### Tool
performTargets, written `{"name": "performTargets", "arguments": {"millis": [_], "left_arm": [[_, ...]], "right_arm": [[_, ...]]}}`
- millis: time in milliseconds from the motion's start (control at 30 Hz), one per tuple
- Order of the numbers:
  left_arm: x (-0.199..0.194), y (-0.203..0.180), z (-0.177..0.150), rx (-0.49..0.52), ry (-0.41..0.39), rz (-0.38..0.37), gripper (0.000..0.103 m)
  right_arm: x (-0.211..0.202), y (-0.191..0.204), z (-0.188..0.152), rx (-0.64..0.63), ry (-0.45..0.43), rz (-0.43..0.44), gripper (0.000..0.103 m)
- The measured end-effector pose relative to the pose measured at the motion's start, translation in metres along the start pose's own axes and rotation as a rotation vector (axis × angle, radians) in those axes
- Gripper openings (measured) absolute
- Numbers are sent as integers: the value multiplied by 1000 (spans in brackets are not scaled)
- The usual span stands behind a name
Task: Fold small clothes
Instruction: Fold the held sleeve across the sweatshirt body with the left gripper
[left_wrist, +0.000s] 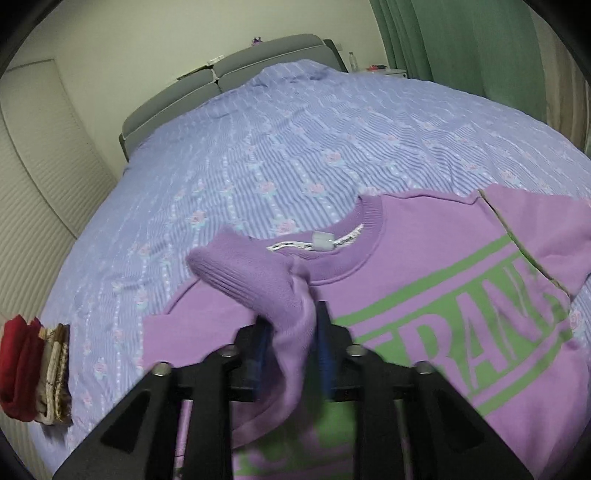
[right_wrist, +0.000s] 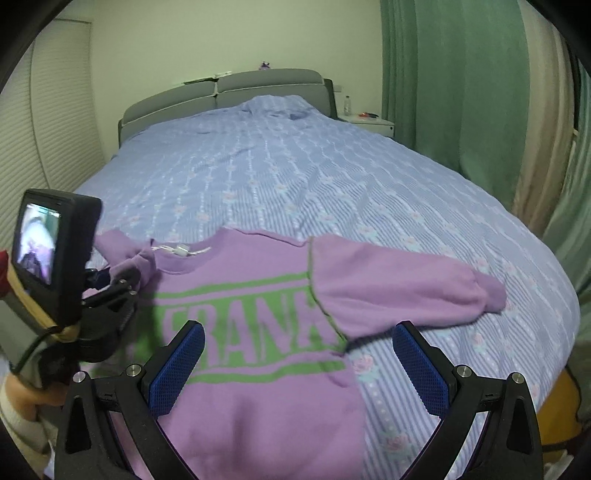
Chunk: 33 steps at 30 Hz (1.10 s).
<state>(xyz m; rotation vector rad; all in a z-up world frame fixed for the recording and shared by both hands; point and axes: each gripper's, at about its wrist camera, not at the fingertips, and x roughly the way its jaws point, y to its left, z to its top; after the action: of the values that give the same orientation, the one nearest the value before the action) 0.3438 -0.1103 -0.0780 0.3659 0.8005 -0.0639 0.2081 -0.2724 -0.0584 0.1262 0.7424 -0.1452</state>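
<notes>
Left hand-held gripper (left_wrist: 290, 328) clamps the left sleeve (left_wrist: 236, 273) over the sweatshirt (right_wrist: 258, 387); right hand-held gripper (right_wrist: 299, 354), released, faces the outstretched right sleeve (right_wrist: 399, 280).

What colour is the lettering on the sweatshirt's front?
Green, on a lilac sweatshirt; the lettering shows best in the right wrist view.

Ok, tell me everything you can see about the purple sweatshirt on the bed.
The purple sweatshirt lies front-up on the striped floral bedspread, soft fleece-like knit with a ribbed collar, a white neck label and green block lettering between green bars. Its right-hand sleeve stretches flat across the bedspread, cuff outward. The other sleeve is pulled over the chest, pinched in the left tongs. The right tongs hover open above the body, not touching.
</notes>
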Motion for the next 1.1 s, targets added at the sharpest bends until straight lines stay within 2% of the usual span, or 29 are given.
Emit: {"name": "performTargets", "arguments": {"millis": [33,67,133,167,233,300,400,500,700,900,933,1033,1100], "left_arm": [[0,-1,0,-2,-2,2,69],[-4,-2,0,-4,-14,-5,84],[-21,1,-3,3,-67,-68,85],[-31,2,-4,13,-85,-82,90],[-50,9,-10,23,-124,-80,91],[-70,26,-25,19,-164,-110,93],[-85,60,-50,-29,-178,-153,94],[-83,89,-78,-52,-164,-156,93],[-54,124,-121,-99,-58,-204,69],[-23,128,-133,-111,3,-200,51],[-16,128,-133,-112,20,-192,45],[-1,124,-133,-95,55,-153,42],[4,122,-133,-88,60,-143,36]], "right_arm": [[1,-2,-1,6,5,0,103],[-1,-5,-4,8,8,0,103],[-1,-8,-5,15,11,0,103],[-1,-8,-5,18,11,0,103],[0,-9,-6,26,13,4,103],[-1,-8,-8,31,16,7,103],[1,-4,-12,28,25,21,103],[8,5,-15,28,41,50,103],[31,34,-14,33,79,158,103],[55,61,-7,24,127,210,102],[59,64,-6,24,135,213,102],[71,69,-3,24,155,221,101],[79,72,-1,30,172,229,96]]}}
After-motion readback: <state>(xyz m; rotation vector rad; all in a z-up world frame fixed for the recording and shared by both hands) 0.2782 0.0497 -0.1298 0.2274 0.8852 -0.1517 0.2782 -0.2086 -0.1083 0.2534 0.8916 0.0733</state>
